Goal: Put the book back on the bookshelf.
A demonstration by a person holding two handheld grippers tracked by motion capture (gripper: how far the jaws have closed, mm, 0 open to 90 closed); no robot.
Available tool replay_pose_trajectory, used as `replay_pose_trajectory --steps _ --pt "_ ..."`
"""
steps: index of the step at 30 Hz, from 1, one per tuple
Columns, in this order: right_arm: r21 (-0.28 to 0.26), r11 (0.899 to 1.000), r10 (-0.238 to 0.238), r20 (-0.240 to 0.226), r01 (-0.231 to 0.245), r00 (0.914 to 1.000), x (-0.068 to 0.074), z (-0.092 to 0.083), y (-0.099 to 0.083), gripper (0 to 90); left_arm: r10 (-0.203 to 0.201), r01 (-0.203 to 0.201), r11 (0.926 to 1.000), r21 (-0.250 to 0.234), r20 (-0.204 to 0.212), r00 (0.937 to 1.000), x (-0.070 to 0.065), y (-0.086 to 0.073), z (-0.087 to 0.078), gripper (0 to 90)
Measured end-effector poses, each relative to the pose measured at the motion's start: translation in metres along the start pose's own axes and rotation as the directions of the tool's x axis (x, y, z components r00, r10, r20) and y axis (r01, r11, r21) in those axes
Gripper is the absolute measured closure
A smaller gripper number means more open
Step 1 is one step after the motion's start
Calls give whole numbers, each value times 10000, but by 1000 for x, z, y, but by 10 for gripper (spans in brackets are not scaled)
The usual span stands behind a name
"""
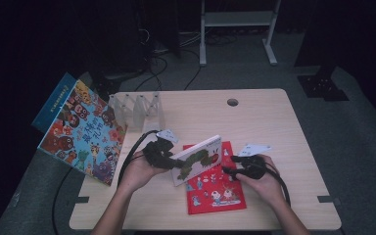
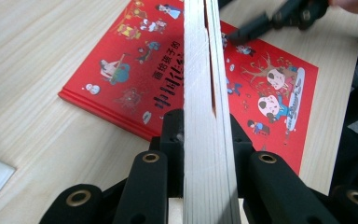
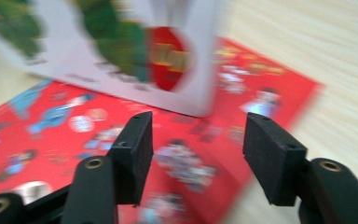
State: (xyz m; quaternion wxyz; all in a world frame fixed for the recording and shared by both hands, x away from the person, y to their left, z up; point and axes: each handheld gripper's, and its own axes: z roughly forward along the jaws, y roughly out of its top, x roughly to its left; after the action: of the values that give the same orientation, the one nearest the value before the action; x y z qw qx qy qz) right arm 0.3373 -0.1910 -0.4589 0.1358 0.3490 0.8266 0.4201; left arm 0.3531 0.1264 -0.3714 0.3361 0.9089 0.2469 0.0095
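Note:
A thick white board book with a green caterpillar on its cover (image 1: 198, 159) is tilted up off the table, and my left gripper (image 1: 169, 159) is shut on its left edge. In the left gripper view the book's page edges (image 2: 207, 93) stand upright between the jaws of my left gripper (image 2: 205, 128). Under it a flat red picture book (image 1: 215, 193) lies on the table (image 1: 274, 127). My right gripper (image 1: 229, 165) hovers over the red book (image 3: 51, 126), just right of the white book (image 3: 121, 51). Nothing sits between its open pads (image 3: 198, 140).
A large colourful picture book (image 1: 81, 129) leans off the table's left side. A clear slotted book rack (image 1: 137, 110) stands at the back left, and a cable hole (image 1: 232, 102) is at the back. A white frame (image 1: 237, 19) stands on the floor beyond.

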Motion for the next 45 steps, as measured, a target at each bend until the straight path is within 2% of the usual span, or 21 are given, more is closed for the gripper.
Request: replay_pose_trajectory --steps 1,2,4,5,6,7,8,9,10,11,12,18,20,22,27,32,35,40,41,42,45 --pt "0 10000 0 0 0 10000 0 0 0 411 0 0 10000 0 0 10000 0 0 0 753" --pt "-144 9994 307 458 -301 9985 -16 -5 -5 383 -84 84 9999 -121 10 10000 1 -1 -1 754" --pt "-115 9991 411 630 -405 9972 -21 -6 -6 366 -97 97 9999 -128 24 10000 2 -1 -2 754" --pt "11 9980 629 1049 -634 9925 -36 -9 -10 339 -105 106 9997 -210 42 9999 3 -2 -4 754" --pt "3 9967 811 1220 -818 9892 -44 -11 -13 335 -128 129 9997 -208 46 9999 3 -2 -5 753" --pt "3 9967 811 1220 -818 9892 -44 -11 -13 335 -128 129 9997 -208 46 9999 3 -2 -5 754" --pt "-1 9933 1141 1573 -1155 9809 -58 -14 -17 324 -169 171 9995 -277 68 9998 5 -3 -8 754" --pt "5 9912 1299 1735 -1320 9762 -65 -15 -20 319 -208 210 9992 -353 67 9998 5 -3 -9 754" --pt "5 9912 1299 1735 -1320 9762 -65 -15 -20 319 -208 210 9992 -353 67 9998 5 -3 -9 754" --pt "-14 9873 1553 2106 -1586 9651 -77 -18 -24 318 -216 216 9990 -392 15 9998 6 -4 -11 755" --pt "-22 9857 1644 2271 -1683 9599 -82 -20 -26 316 -179 177 9990 -410 -45 9998 6 -4 -13 755" --pt "-174 9752 2147 3160 -2206 9241 -104 -26 -36 305 -347 339 9985 -427 -185 9992 11 -8 -25 756" --pt "-184 9705 2329 3280 -2403 9155 -108 -26 -39 300 -467 451 9973 -579 -266 9986 14 -10 -31 756" --pt "-116 9708 2283 3506 -2395 9083 -111 -25 -41 291 -566 542 9964 -659 -349 9978 16 -13 -36 756" --pt "-110 9686 2356 3617 -2485 9020 -113 -25 -42 280 -756 720 9946 -749 -471 9960 21 -19 -46 756" --pt "4 9670 2356 3776 -2546 8955 -114 -23 -41 210 -1062 999 9903 -964 -627 9924 24 -31 -66 755" --pt "10 9667 2366 3787 -2560 8948 -114 -23 -41 206 -1226 1144 9874 -1095 -714 9899 25 -37 -74 755" --pt "16 9664 2373 3793 -2571 8943 -114 -23 -41 203 -1669 1547 9798 -1265 -929 9816 31 -56 -94 755" --pt "16 9664 2373 3793 -2571 8943 -114 -23 -41 203 -1669 1547 9798 -1265 -929 9816 31 -56 -94 755" --pt "15 9663 2375 3793 -2573 8943 -114 -23 -41 204 -1829 1695 9770 -1294 -992 9781 34 -62 -101 755" --pt "13 9664 2375 3792 -2572 8943 -114 -23 -41 204 -2009 1852 9733 -1357 -1130 9731 36 -70 -110 755"
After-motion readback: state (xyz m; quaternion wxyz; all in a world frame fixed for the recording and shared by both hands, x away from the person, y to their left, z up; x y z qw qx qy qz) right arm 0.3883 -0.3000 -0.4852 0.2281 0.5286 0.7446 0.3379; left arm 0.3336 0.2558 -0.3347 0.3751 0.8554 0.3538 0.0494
